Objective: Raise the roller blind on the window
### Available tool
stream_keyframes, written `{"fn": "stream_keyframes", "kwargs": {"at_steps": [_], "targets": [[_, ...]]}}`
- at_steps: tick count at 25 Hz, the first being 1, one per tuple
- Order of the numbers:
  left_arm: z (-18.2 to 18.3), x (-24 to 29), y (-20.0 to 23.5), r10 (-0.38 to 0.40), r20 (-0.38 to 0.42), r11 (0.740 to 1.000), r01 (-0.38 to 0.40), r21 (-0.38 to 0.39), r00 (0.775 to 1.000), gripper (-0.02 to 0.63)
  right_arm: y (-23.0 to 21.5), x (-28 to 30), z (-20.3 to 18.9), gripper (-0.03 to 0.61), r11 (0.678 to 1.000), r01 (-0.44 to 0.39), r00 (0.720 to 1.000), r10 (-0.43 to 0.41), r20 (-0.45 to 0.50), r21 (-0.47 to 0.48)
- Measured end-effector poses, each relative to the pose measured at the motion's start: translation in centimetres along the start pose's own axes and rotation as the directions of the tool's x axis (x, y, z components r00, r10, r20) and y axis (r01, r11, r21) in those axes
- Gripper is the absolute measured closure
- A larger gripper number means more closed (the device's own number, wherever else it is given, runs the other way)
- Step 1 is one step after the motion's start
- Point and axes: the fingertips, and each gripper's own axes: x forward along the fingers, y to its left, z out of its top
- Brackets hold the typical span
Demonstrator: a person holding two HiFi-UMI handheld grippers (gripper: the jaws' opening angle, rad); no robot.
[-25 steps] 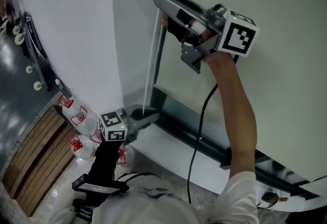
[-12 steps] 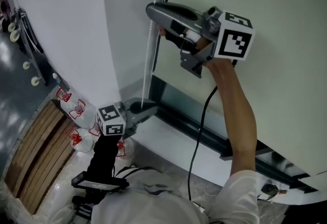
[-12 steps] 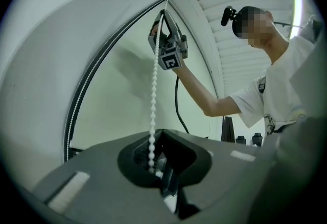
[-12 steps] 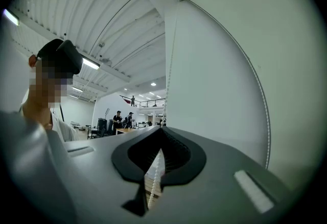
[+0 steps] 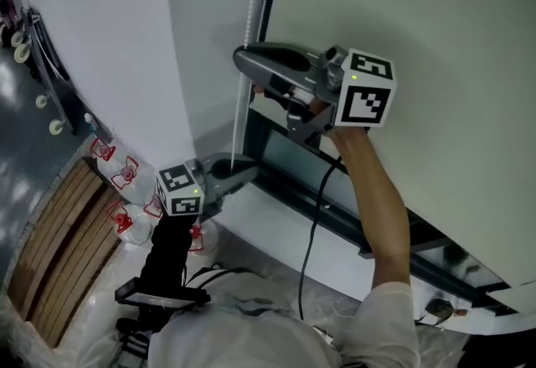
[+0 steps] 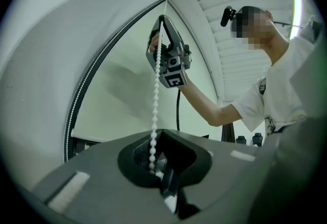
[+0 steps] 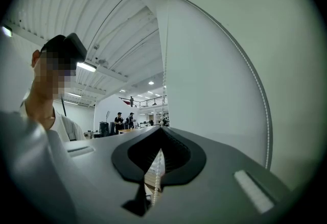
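The right tongs [image 7: 162, 130] are pressed shut on the bead chain [image 7: 156, 169], beside the window's edge. Lower down, the left tongs [image 6: 162, 132] are closed too, gripping the same chain where it drops into their hollow. The roller blind [image 5: 435, 39] covers most of the window, leaving a glass strip [image 5: 293, 158] above the sill.

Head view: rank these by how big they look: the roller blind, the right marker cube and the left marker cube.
1. roller blind, by far.
2. right marker cube.
3. left marker cube.
The cubes may well match in true size; the right one looks nearer the camera.
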Motion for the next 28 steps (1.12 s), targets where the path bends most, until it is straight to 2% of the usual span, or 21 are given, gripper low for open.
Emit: {"fn": "stream_keyframes", "kwargs": {"at_steps": [9, 15, 18, 24, 26, 28], "targets": [[0.1, -0.1, 0.0, -0.007, -0.010, 1.000, 0.007, 0.017, 1.000, 0.615, 0.0, -0.2, -6.9, 0.572, 0.996, -0.002, 0.998, 0.008, -0.063, 0.089], [0.1, 0.1, 0.0, -0.007, -0.009, 1.000, 0.007, 0.015, 1.000, 0.615, 0.4, -0.7, -7.8, 0.572, 0.994, -0.008, 0.999, 0.013, -0.045, 0.110], [0.2, 0.2, -0.1, -0.011, -0.009, 1.000, 0.011, 0.020, 1.000, 0.615, 0.4, -0.4, -9.4, 0.572, 0.994, 0.002, 0.996, 0.008, -0.089, 0.108], [0.1, 0.5, -0.1, -0.007, -0.025, 1.000, 0.008, 0.016, 1.000, 0.615, -0.2, -0.7, -16.9, 0.572, 0.985, 0.049, 0.973, -0.011, -0.229, 0.162], [-0.5, 0.6, 0.0, -0.006, -0.054, 1.000, 0.007, 0.019, 0.999, 0.615, -0.3, -1.0, -18.1, 0.572, 0.981, 0.057, 0.970, -0.011, -0.244, 0.183], [-0.6, 0.6, -0.1, -0.013, -0.046, 1.000, 0.013, 0.006, 0.999, 0.615, -0.3, -1.2, -18.3, 0.572, 0.980, 0.057, 0.971, -0.010, -0.240, 0.192]]}}
